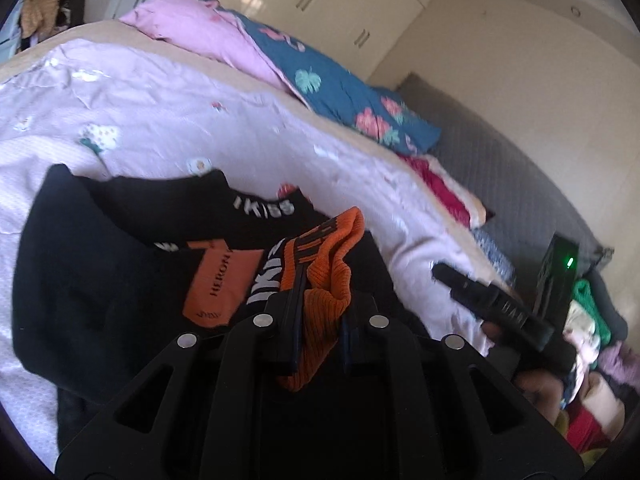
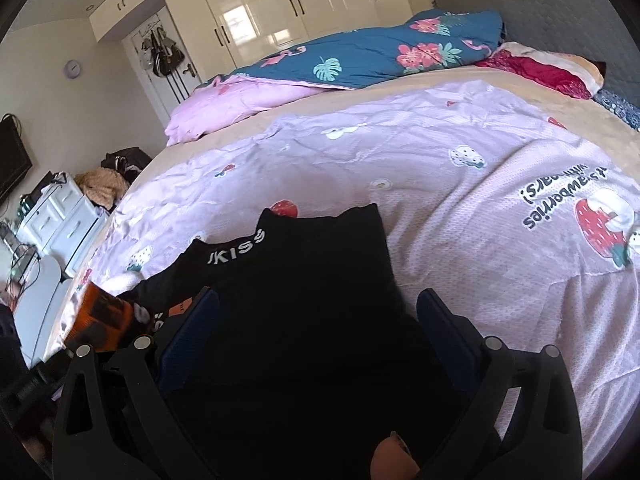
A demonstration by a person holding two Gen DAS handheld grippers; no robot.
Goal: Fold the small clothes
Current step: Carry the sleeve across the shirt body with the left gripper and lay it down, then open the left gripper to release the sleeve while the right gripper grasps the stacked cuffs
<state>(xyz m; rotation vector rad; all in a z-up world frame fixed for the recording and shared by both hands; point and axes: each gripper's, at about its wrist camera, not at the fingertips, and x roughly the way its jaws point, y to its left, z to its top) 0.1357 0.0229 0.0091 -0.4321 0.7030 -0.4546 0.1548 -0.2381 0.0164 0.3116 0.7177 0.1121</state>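
Note:
A black garment (image 1: 100, 264) with white "KISS" lettering and an orange patch lies on the pink bedspread (image 1: 160, 92). My left gripper (image 1: 320, 304) is shut on its orange ribbed cuff (image 1: 332, 264), lifted a little off the cloth. The right gripper shows in the left wrist view (image 1: 472, 288) as a dark shape to the right. In the right wrist view my right gripper (image 2: 316, 304) is open, its fingers either side of the black garment (image 2: 316, 280) just above it. The orange cuff shows at lower left (image 2: 104, 316).
A blue floral quilt (image 2: 360, 56) and a pink one (image 2: 224, 108) lie folded at the far side of the bed. A red pillow (image 2: 540, 72) sits by the grey headboard (image 2: 540, 4). White drawers (image 2: 60, 216) stand left of the bed. Clothes pile beside it (image 1: 588, 332).

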